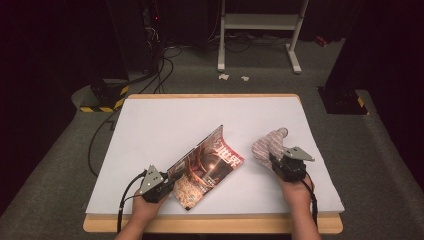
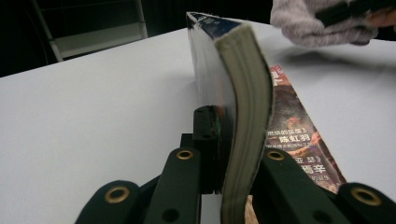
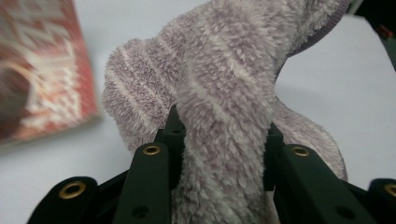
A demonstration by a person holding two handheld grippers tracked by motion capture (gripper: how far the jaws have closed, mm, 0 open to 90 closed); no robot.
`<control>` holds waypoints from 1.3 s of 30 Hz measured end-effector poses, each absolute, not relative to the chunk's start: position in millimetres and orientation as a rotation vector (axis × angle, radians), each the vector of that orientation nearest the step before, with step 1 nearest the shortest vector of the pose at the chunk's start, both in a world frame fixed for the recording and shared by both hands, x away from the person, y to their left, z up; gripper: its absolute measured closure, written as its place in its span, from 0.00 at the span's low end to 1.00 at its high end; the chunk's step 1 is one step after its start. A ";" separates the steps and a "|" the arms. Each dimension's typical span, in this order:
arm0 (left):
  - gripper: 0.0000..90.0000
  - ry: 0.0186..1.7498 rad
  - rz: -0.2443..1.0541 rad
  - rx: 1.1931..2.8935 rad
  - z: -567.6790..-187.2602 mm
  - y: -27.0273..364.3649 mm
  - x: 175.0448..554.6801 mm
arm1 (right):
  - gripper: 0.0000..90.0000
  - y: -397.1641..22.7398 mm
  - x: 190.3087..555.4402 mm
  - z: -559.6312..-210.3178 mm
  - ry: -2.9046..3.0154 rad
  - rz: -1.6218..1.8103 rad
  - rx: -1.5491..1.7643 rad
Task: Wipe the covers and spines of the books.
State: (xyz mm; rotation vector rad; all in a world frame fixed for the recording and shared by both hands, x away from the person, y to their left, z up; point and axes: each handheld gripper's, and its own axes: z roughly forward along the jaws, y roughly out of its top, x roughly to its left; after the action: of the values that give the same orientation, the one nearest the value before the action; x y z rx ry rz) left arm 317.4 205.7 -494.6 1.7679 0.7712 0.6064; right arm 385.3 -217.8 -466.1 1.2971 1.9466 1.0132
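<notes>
Fuzzy sock (image 3: 224, 93) pinched in right gripper (image 3: 222, 140); left gripper (image 2: 233, 154) clamps magazine pages (image 2: 247, 93).

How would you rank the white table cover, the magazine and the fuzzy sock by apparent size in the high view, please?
1. white table cover
2. magazine
3. fuzzy sock, partly hidden by the right gripper, yet clearly smallest

on the table (image 1: 150, 120), the magazine (image 1: 207, 167) lies left of the fuzzy sock (image 1: 267, 142), well apart.
</notes>
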 end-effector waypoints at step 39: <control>0.93 0.729 0.667 1.780 -492.6 200.0 317.1 | 0.72 -32.4 379.1 -413.2 2.198 1.233 0.854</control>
State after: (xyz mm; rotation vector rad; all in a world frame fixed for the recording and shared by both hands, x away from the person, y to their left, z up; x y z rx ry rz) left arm 317.1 200.0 -492.6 1.7797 0.7287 0.6671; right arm 379.1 -32.4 -413.2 0.8537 2.1985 1.2327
